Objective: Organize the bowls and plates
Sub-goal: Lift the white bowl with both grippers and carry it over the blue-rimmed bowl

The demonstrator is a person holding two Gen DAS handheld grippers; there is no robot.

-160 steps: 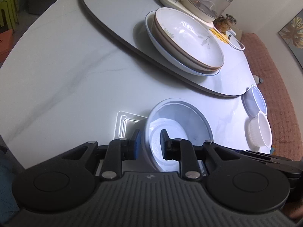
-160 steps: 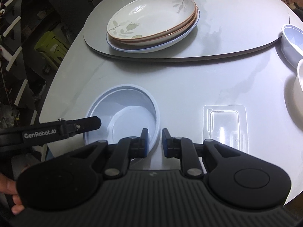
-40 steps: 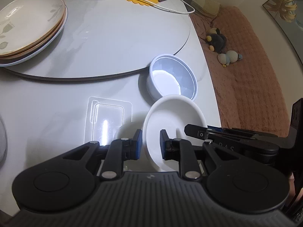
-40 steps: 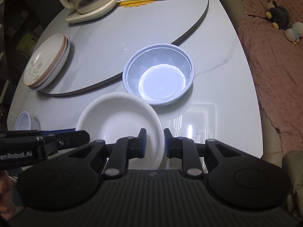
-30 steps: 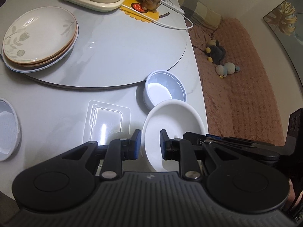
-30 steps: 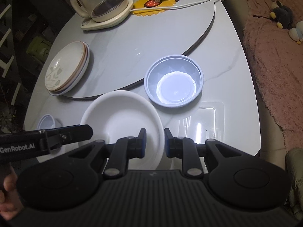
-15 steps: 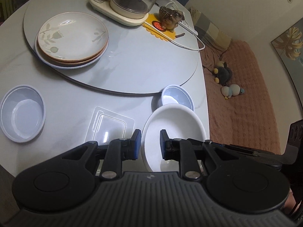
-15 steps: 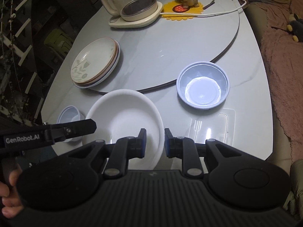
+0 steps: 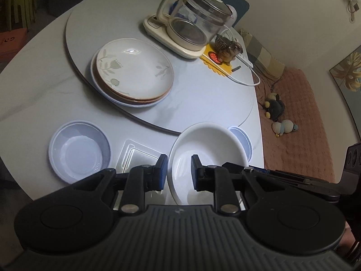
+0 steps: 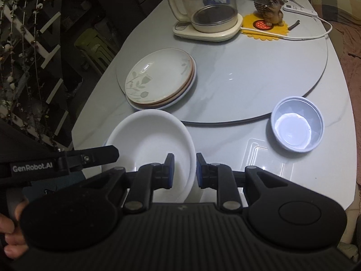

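Note:
Both grippers hold one white bowl (image 9: 207, 149) (image 10: 153, 142) in the air above the table's near edge. My left gripper (image 9: 179, 169) is shut on its left rim. My right gripper (image 10: 182, 169) is shut on its right rim. A wide pale blue bowl (image 9: 79, 151) sits on the table at the left. A smaller pale blue bowl (image 10: 296, 127) sits at the right, mostly hidden behind the white bowl in the left wrist view (image 9: 242, 136). A stack of leaf-patterned plates (image 9: 133, 72) (image 10: 160, 81) rests on the grey turntable (image 9: 203, 94).
A glass kettle on a cream base (image 9: 191, 27) stands at the back of the turntable, with a hedgehog figure on a yellow mat (image 10: 268, 6) and a white cable beside it. A clear plastic tray (image 9: 137, 155) lies at the near table edge. A pink sofa (image 9: 297, 124) is at the right.
The white bowl has been lifted higher off the table and carried leftward. The plates and the wide blue bowl have come further into view, and the small blue bowl has shifted right.

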